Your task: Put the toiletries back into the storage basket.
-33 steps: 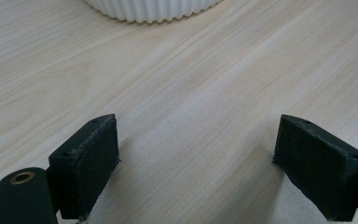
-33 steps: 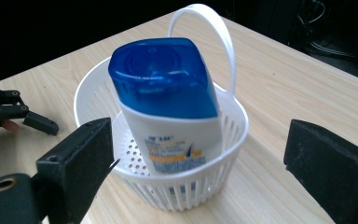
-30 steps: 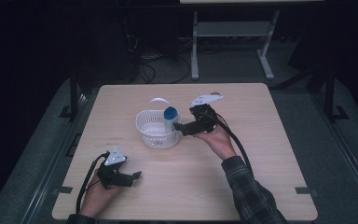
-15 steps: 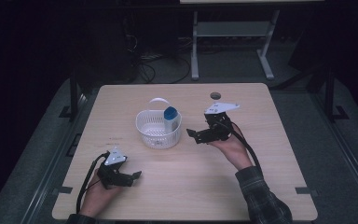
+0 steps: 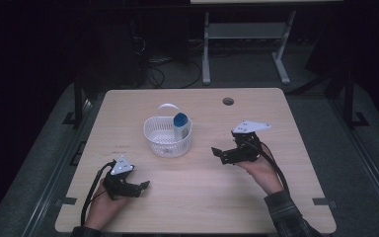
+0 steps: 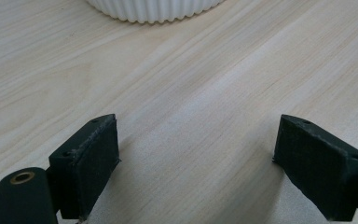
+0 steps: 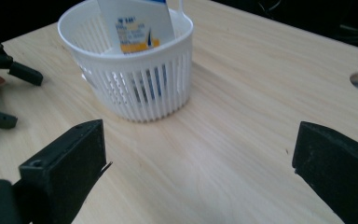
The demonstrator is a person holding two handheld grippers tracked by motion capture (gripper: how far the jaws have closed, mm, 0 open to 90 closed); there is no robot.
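As seen overhead: basket (image 5: 168, 137) left of right hand-held gripper (image 5: 218, 153).

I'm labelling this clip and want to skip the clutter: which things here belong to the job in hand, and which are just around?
Part of the job:
- white basket, standing on the table
- bottle with the blue cap, upright inside the basket
- right gripper, open and empty
- left gripper, open and empty

Just around:
- table, round hole at its far edge
- metal stand on the floor beyond

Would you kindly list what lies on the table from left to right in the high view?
Left claw → white basket holding a blue-capped bottle → right claw → round hole in the table.
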